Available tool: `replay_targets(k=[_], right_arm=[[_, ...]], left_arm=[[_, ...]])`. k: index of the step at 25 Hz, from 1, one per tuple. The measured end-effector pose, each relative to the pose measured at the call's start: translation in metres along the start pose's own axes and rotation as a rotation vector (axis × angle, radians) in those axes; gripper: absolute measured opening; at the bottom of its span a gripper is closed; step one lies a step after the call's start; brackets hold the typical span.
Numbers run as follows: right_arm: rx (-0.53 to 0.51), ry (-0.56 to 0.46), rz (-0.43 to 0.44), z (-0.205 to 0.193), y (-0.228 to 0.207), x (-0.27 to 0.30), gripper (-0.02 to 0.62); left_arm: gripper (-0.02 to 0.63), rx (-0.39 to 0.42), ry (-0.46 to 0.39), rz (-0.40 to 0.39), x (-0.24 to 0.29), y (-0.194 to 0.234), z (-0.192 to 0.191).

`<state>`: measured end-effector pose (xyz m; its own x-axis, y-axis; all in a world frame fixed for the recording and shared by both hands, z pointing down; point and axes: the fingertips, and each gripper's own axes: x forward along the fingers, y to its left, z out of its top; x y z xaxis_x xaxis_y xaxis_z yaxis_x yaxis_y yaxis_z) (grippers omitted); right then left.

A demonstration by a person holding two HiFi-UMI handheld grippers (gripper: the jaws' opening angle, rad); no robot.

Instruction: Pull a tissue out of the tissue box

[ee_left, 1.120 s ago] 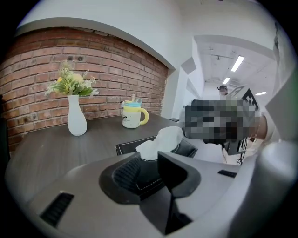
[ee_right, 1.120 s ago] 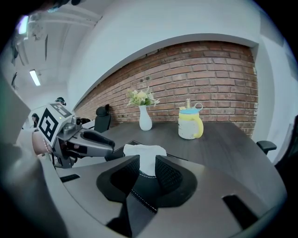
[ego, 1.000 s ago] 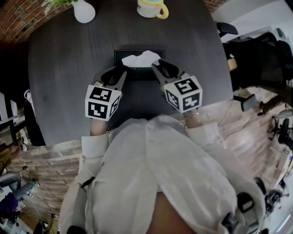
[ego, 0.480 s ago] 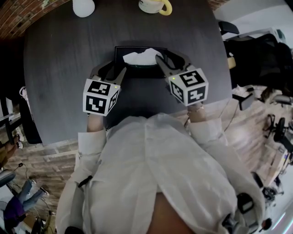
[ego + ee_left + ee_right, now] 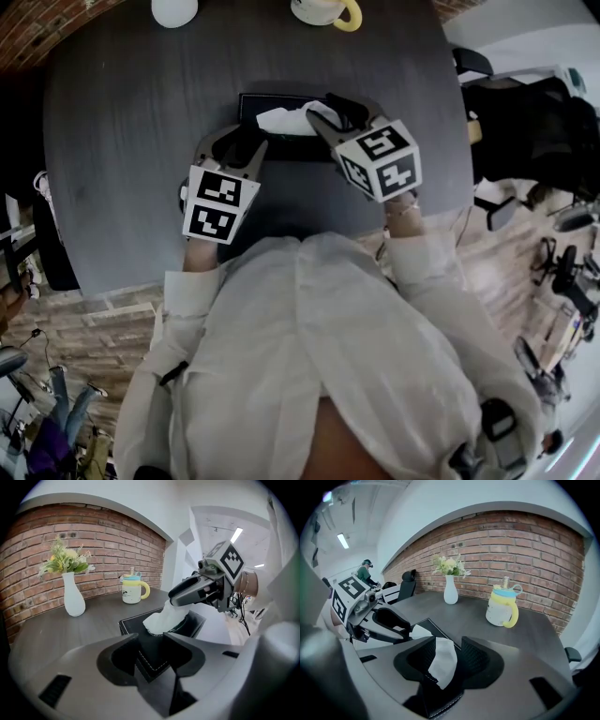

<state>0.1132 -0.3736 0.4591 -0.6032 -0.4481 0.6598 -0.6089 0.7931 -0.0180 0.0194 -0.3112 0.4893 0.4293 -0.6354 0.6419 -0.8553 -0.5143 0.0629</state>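
Both sets of jaws have just been opening and now stand spread. The left gripper (image 5: 150, 641) straddles the near corner of the tissue box (image 5: 135, 622), mid-desk (image 5: 131, 112), without clamping it. The right gripper (image 5: 447, 645) is over the slot with the tissue (image 5: 443, 660) standing up between its jaws, maybe brushing one jaw, hard to say. So this looks like the reaching step. Next: steady the box, pinch the tissue, draw it upward.
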Motion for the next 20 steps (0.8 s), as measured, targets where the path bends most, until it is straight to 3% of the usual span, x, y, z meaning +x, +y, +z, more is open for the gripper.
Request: replay_targets(k=[6,14,20], right_arm=[[-0.024,0.063,0.060,-0.010,0.008,0.009,0.155],[-0.117,0.065,0.048,-0.007,0.017,0.006,0.151],[-0.177,0.056,0.015,-0.008,0.021,0.001,0.062]], left_arm=[[0.155,0.005,-0.003,-0.007,0.002,-0.002,-0.001],[0.149,0.014,-0.007,-0.016,0.002,-0.001,-0.001],[0.149,0.021,-0.008,-0.011,0.003,-0.001,-0.004]])
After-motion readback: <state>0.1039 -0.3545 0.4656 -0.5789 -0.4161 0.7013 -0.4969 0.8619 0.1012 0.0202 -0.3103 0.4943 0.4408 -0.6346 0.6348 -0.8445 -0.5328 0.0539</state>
